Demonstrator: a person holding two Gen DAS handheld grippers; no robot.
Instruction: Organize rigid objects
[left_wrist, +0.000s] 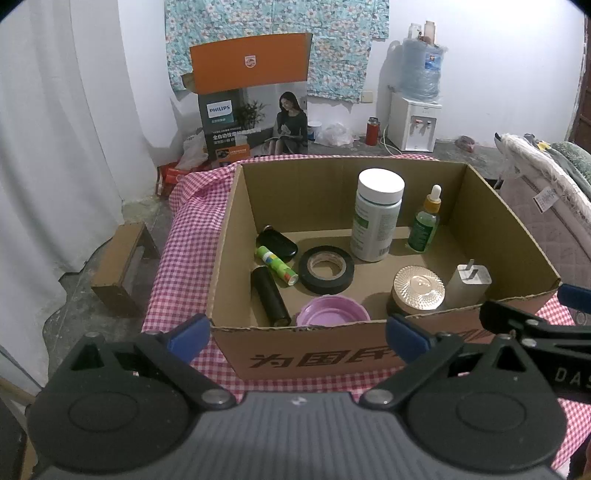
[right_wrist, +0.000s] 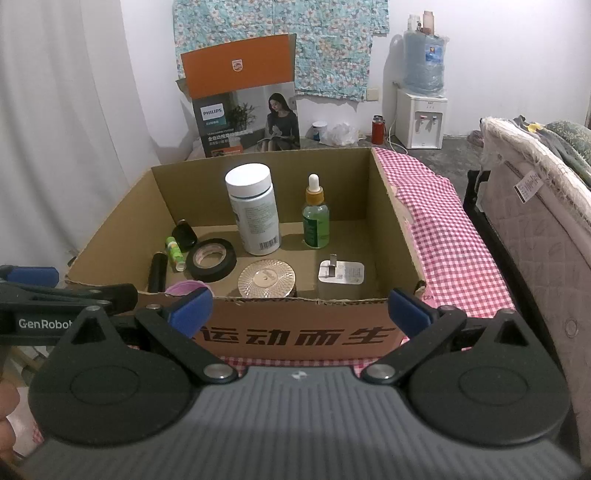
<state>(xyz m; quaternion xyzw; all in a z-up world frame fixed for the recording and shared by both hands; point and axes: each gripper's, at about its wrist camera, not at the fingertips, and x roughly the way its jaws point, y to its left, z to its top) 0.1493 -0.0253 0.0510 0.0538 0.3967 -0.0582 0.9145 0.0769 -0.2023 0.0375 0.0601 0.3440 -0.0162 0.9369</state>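
Nearest, the left gripper (left_wrist: 297, 334) and the right gripper (right_wrist: 299, 308) both stand wide with nothing between their blue pads, side by side just short of the near wall of an open cardboard box (left_wrist: 236, 206) on a bench under pink checked cloth (left_wrist: 181, 229); the right gripper's arm enters the left view at 3 o'clock. Printed characters on the near wall are partly covered by the fingers. Inside the box, from the left gripper, a ribbed purple lid (left_wrist: 333, 312) lies at 12 o'clock just behind the wall, its front edge hidden. A matte black cylinder (left_wrist: 270, 295) lies at 11 o'clock, and a round jar with a faceted rose-gold lid (left_wrist: 418, 290) at 1 o'clock, its body mostly hidden. A white plug adapter (left_wrist: 468, 282) stands at 2 o'clock, prongs up. Farther in lie a roll of black tape (left_wrist: 326, 268), flat, and a green printed tube (left_wrist: 277, 264) resting against a glossy black oval case (left_wrist: 277, 244); what that case is cannot be told. Toward the back stand a tall bottle with a white cap (left_wrist: 376, 214) and a green dropper bottle (left_wrist: 424, 223), near but apart. Beyond the bench are a Philips carton (left_wrist: 255, 99), a red flask (left_wrist: 372, 131) and a water dispenser (left_wrist: 415, 122) against the wall.
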